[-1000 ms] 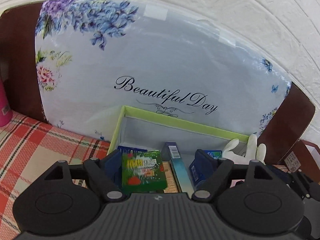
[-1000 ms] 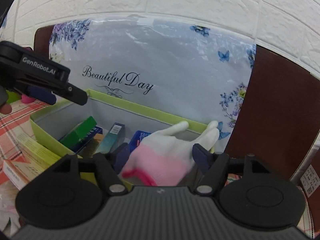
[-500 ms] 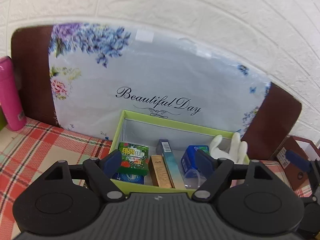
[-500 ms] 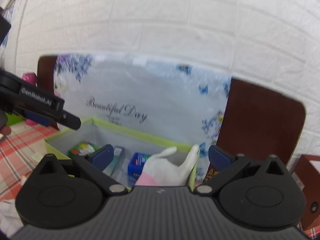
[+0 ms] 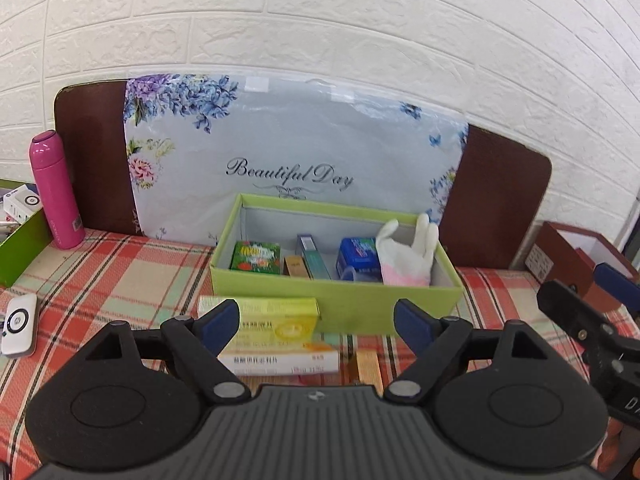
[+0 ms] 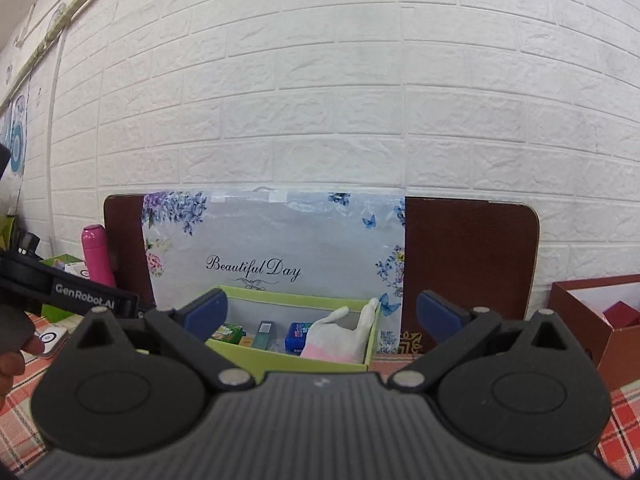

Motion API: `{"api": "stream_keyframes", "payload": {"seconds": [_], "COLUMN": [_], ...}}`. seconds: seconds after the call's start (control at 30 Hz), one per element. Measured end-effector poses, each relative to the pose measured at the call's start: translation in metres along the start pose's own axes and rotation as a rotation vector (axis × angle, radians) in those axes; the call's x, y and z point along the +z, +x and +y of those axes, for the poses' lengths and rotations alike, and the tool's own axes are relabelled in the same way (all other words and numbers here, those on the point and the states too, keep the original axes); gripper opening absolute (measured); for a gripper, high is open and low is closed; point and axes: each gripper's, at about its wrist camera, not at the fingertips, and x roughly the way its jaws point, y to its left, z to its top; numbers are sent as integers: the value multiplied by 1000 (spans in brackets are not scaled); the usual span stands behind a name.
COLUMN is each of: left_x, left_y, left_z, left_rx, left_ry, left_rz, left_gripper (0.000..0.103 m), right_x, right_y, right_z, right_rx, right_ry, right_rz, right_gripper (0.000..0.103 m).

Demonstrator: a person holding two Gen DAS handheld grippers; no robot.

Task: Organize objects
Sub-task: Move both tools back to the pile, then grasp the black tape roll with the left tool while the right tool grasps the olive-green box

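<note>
A light green open box [image 5: 336, 303] [image 6: 288, 354] stands on the checked tablecloth against a flowered "Beautiful Day" cushion. Inside it are a green packet [image 5: 256, 255], a teal carton [image 5: 314, 256], a blue packet [image 5: 358, 254] and a white-and-pink glove [image 5: 406, 258] [image 6: 340, 338] leaning in its right end. My left gripper [image 5: 318, 326] is open and empty, back from the box above yellow and white medicine boxes [image 5: 280, 340]. My right gripper [image 6: 322, 316] is open and empty, well back from the box.
A pink bottle [image 5: 56, 192] and another green box [image 5: 20, 244] stand at the left. A white device [image 5: 18, 324] lies on the cloth at the left. A brown box [image 5: 580, 264] [image 6: 592, 316] stands at the right. A white brick wall is behind.
The left gripper let go of the green packet in the box, the right let go of the glove. Both opened and drew back and up from the box.
</note>
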Motion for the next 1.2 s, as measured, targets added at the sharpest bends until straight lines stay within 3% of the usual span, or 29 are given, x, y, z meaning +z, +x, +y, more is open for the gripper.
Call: {"api": "stream_keyframes", "payload": {"seconds": [0.23,0.77,1.07,1.2], "left_x": [-22,-53,-77,-82], "left_y": [-5,-1,16,35], "left_z": [-3,-5,-30,-54], "left_rx": [-6,-2,-137,-185], "left_ry": [-16,-12,54,119], "left_rz": [44,134,178,187], "left_gripper": [87,87,87,81], "right_x": [-21,-59,-100,-111], "right_y": [-25,-39,-38,-43], "right_z": [-4,-17,-33,-47], "right_rx": [-17,-48,-142,-173], "right_ry": [44,109,95,127], "right_rz": [35,124,236,264], "right_gripper": [103,103,103,103]}}
